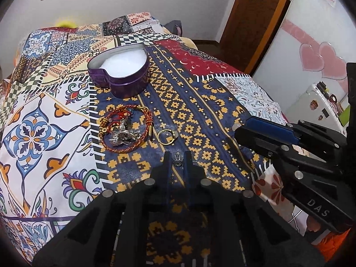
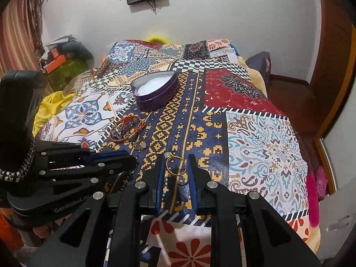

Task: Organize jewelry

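A purple heart-shaped tin (image 1: 120, 71) with white lining stands open on the patterned bed cover; it also shows in the right wrist view (image 2: 155, 91). In front of it lies a pile of red and gold braided bracelets (image 1: 126, 131) with silver pieces, and a gold ring (image 1: 165, 136) beside it. My left gripper (image 1: 178, 158) is nearly shut around a small silver earring (image 1: 177, 159). My right gripper (image 2: 175, 165) is shut on a gold ring with a pale stone (image 2: 175, 164), held just above the cover. The bracelet pile (image 2: 126, 129) and the other ring (image 2: 140, 144) show left of it.
The bed cover (image 2: 255, 138) fills both views and drops off at the right edge. A wooden door (image 1: 251, 22) and a white cabinet with pink hearts (image 1: 316, 44) stand to the right. Yellow cloth (image 2: 51, 109) and clutter lie at the left.
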`<state>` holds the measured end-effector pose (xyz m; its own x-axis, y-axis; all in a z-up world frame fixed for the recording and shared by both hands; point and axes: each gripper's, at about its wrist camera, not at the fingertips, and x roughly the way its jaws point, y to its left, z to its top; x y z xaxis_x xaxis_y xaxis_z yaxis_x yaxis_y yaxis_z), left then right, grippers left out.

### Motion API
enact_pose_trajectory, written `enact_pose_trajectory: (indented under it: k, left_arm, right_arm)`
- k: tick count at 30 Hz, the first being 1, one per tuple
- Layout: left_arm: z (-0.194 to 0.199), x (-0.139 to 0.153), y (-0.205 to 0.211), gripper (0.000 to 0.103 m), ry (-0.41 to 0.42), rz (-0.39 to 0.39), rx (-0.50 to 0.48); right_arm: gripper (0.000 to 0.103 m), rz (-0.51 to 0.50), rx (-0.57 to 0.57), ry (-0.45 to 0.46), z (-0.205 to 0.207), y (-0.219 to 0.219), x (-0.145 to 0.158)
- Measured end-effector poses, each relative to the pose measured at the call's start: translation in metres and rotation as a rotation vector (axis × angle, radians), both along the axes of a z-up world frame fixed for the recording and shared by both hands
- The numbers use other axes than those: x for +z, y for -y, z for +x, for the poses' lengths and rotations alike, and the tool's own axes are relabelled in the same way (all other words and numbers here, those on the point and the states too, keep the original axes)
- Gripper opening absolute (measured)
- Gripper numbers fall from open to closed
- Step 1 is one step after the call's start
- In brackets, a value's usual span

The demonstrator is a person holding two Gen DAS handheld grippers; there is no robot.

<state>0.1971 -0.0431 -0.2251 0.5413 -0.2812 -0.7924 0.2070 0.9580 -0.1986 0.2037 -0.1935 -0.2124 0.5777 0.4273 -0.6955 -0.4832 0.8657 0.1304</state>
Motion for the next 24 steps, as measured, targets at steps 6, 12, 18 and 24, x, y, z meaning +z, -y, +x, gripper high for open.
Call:
enact_pose_trajectory:
  k: [6, 12, 18, 24]
  left_arm:
    - [-0.003, 0.015, -0.008, 0.009, 0.034, -0.02, 0.02]
    - [-0.005, 0.04, -0.024, 0.009, 0.101, -0.012, 0.052]
    - [-0.002, 0.065, -0.041, 0.009, 0.181, 0.016, 0.093]
    - [0.009, 0.078, -0.058, 0.009, 0.228, 0.033, 0.12]
  right_arm:
    - [0.018, 0.021, -0.003, 0.024, 0.001, -0.002, 0.011]
    - [0.018, 0.045, -0.006, 0.06, 0.004, -0.007, 0.024]
    - [0.017, 0.064, 0.003, 0.108, 0.011, -0.017, 0.04]
    - [0.018, 0.075, 0.02, 0.155, 0.019, -0.03, 0.054]
